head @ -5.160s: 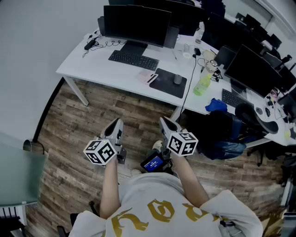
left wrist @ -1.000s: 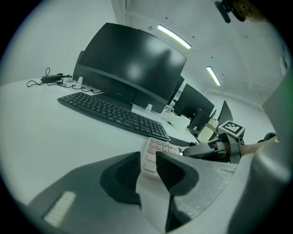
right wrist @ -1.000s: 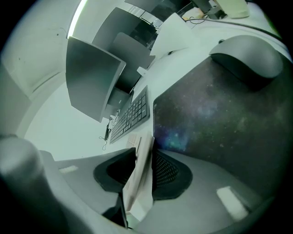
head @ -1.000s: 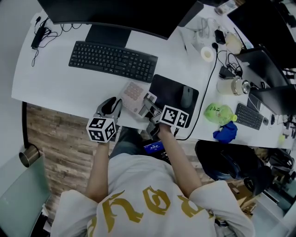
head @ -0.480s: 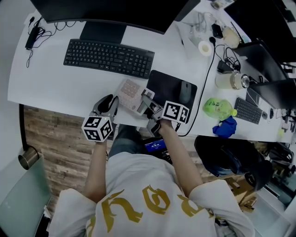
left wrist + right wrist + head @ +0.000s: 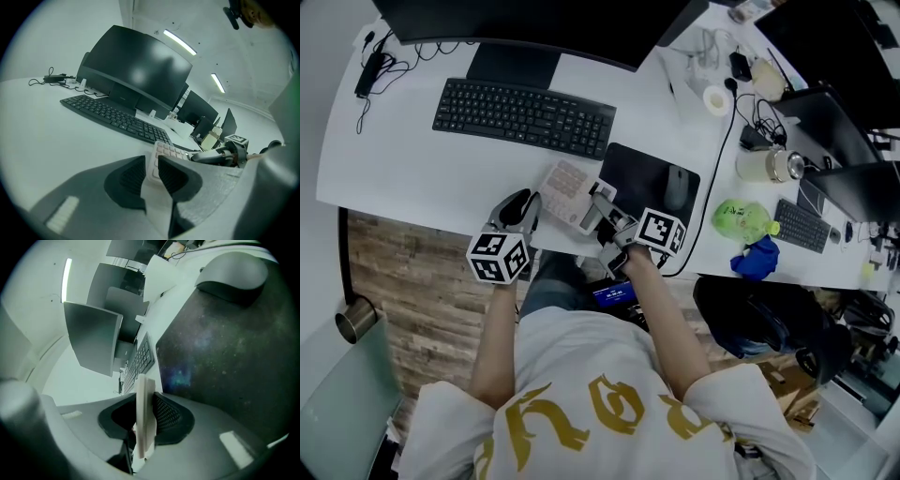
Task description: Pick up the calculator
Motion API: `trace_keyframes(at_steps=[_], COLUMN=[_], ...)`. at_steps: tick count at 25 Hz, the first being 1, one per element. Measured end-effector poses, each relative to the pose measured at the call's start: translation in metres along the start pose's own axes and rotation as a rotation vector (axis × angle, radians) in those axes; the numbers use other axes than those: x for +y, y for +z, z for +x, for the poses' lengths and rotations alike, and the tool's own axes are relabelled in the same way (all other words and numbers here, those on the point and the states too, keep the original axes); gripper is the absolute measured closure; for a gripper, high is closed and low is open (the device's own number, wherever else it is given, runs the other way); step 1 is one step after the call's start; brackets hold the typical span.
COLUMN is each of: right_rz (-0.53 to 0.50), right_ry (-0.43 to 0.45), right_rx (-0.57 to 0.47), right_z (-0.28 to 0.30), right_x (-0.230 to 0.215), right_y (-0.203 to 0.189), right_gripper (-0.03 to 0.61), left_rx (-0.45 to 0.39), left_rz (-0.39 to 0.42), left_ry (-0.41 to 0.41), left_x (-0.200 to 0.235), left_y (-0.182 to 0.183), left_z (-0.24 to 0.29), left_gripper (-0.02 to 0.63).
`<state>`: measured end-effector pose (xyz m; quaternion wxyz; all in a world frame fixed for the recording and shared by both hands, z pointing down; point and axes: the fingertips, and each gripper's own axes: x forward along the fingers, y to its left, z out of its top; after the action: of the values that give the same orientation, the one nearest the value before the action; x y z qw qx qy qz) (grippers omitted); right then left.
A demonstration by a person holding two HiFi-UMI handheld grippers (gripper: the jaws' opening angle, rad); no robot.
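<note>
The pale pink calculator [image 6: 565,187] lies on the white desk [image 6: 412,159], between the keyboard and the mouse pad. My right gripper [image 6: 598,214] is at its right edge. In the right gripper view its jaws have just been closing, and the pads now pinch the calculator's thin edge [image 6: 144,408]. My left gripper [image 6: 523,204] rests at the calculator's left side. Its jaws stand a narrow gap apart in the left gripper view [image 6: 152,176]. The calculator's keys [image 6: 165,151] show just beyond that gap.
A black keyboard [image 6: 523,117] lies behind the calculator, under a monitor [image 6: 534,23]. A black mouse pad [image 6: 642,183] with a mouse [image 6: 677,192] sits to the right. Cables, a tape roll [image 6: 719,101] and a green bottle [image 6: 741,228] lie further right. The desk's front edge runs just under both grippers.
Five seconds ago the person stood away from the desk; both grippers now flank the calculator. Over the last second the right gripper rolled slightly and its jaws narrowed onto the calculator's edge.
</note>
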<state>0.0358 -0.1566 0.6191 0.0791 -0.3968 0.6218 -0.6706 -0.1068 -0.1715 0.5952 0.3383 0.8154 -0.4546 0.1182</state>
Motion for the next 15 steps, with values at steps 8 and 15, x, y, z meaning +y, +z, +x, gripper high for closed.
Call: trace_keyframes(at_steps=[8,15], right_rz=[-0.007,-0.001], right_ry=[0.027,0.101], right_rx=[-0.038,-0.088], right_z=[-0.01,-0.028], right_x=[0.018,0.049], right_y=[0.005,0.008], right_gripper=[0.471,0.472], left_rx=[-0.04,-0.152], left_rz=[-0.011,-0.004], left_ry=[-0.022,-0.051], left_x=[-0.006,-0.029], left_y=[0.013,0.051], left_z=[-0.006,-0.023], left_gripper=[0.528,0.528])
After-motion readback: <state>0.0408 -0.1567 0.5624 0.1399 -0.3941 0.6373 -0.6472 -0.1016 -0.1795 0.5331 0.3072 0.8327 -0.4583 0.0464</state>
